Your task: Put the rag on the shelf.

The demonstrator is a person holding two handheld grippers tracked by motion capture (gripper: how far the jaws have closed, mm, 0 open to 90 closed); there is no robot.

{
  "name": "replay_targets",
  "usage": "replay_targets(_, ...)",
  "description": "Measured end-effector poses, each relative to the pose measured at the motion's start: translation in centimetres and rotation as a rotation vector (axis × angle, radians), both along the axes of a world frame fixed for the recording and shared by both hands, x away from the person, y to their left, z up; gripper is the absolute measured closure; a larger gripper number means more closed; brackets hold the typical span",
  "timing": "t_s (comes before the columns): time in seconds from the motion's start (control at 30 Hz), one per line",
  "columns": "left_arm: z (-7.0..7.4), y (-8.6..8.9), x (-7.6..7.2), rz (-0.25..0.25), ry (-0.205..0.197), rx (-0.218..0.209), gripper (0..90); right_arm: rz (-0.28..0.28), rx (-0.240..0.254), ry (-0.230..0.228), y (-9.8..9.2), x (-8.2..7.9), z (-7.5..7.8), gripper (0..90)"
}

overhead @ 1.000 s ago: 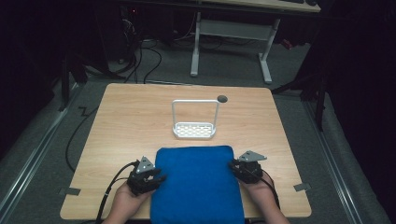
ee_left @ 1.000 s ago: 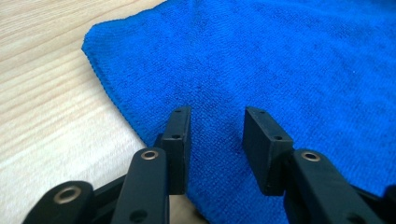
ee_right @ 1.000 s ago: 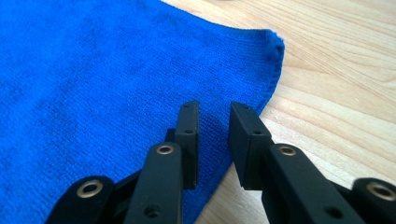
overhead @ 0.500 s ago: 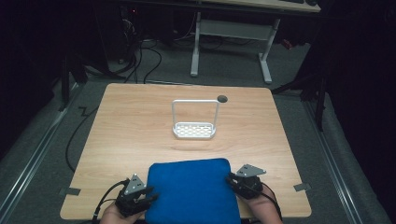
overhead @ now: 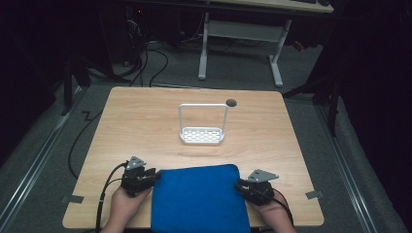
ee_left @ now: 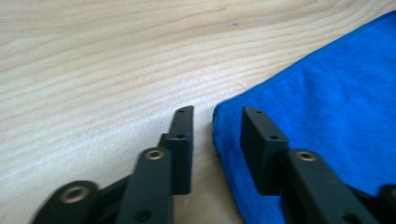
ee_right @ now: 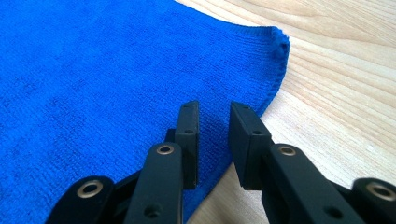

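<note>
Left gripper jaws stand apart, straddling the near left edge of the blue cloth: one jaw over bare wood, the other over the fabric, cloth edge in the gap, not pinched. Right gripper jaws also apart, a narrower gap; left jaw over the cloth, right jaw at its edge, where the fabric meets the wood. In the high view the left gripper sits at lower left of the frame against the cloth's left side, a hand behind it and a black cable trailing toward the bottom edge; the right gripper sits at lower right against the cloth's right side, its hand below. The cloth lies flat at the bottom centre of the worktop, its near part running off the lower frame edge. A white wire rack with a perforated base stands upright at frame centre, well apart from the cloth. A small dark round hole lies just beside the rack's upper right corner.
</note>
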State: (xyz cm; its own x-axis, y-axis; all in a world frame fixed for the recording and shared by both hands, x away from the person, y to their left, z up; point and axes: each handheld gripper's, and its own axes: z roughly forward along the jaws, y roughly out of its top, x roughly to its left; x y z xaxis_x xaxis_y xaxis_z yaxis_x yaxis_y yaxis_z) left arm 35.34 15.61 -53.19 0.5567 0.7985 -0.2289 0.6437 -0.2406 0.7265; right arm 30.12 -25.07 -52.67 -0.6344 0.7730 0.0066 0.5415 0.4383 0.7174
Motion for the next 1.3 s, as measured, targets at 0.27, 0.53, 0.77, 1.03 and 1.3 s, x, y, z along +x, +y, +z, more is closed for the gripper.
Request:
replay_targets(0.27,-0.3,-1.1,-0.9,0.003,-0.014,0.005,84.9,-0.002,0.003,0.006,0.0,0.0,0.0,72.8)
replay_targets(0.53,-0.5,-0.8,-0.8,0.000,-0.009,-0.042,86.6,-0.133,0.060,-0.065,0.3,2.4,1.0,53.3)
replay_targets(0.77,-0.5,-0.6,-0.8,0.000,-0.014,-0.060,86.5,-0.178,0.042,-0.010,1.2,5.1,0.0,58.1)
replay_targets(1.03,-0.5,-0.5,-0.8,-0.004,-0.017,-0.064,87.1,-0.194,0.000,0.023,2.5,5.9,0.1,74.7)
replay_targets(1.3,-0.5,-0.6,-0.9,0.002,-0.018,-0.068,87.0,-0.181,0.011,-0.021,2.0,4.8,-0.3,72.8)
